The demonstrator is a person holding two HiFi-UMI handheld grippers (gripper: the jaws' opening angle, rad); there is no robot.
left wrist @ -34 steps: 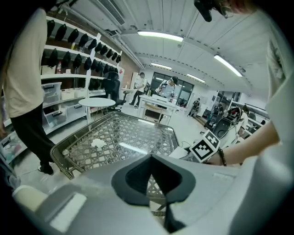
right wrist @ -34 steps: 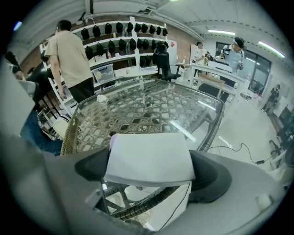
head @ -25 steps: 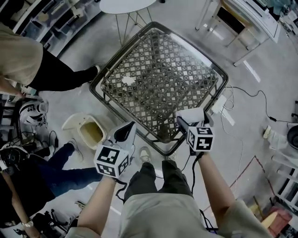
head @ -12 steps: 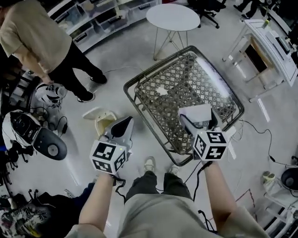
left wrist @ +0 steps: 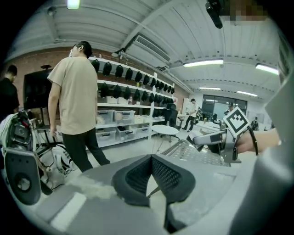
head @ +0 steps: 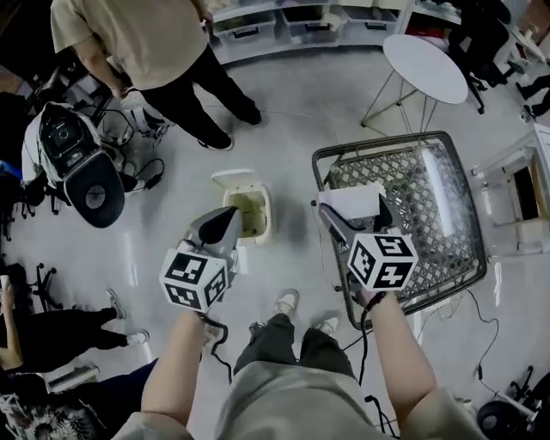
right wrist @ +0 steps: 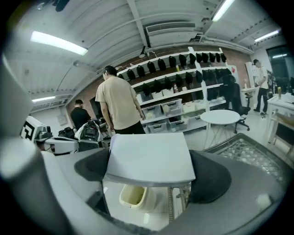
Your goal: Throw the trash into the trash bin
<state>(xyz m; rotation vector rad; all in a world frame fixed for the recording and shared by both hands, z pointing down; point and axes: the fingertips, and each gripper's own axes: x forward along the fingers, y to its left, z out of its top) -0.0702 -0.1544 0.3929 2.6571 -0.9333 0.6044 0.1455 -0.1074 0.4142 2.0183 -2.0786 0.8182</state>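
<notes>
A flat white sheet of trash (head: 351,198) is held in my right gripper (head: 353,211), which is shut on it, beside the left edge of the mesh table. In the right gripper view the sheet (right wrist: 149,156) spans the gap between both dark pads, and the cream trash bin (right wrist: 125,201) shows on the floor below it. In the head view the trash bin (head: 267,211) stands open with its lid tipped back, left of the sheet. My left gripper (head: 226,225) is shut and empty, its tips over the bin's left rim. Its pads (left wrist: 172,176) meet at the tip.
A dark mesh table (head: 447,258) stands at the right with a round white table (head: 425,69) beyond it. A person in a beige shirt (head: 142,39) stands ahead on the left by a black and white machine (head: 77,168). Shelves with bins (head: 301,21) line the far wall.
The view has swung left, away from the mesh table. Both grippers have come off the table toward the trash bin, the right one carrying the white sheet along.
</notes>
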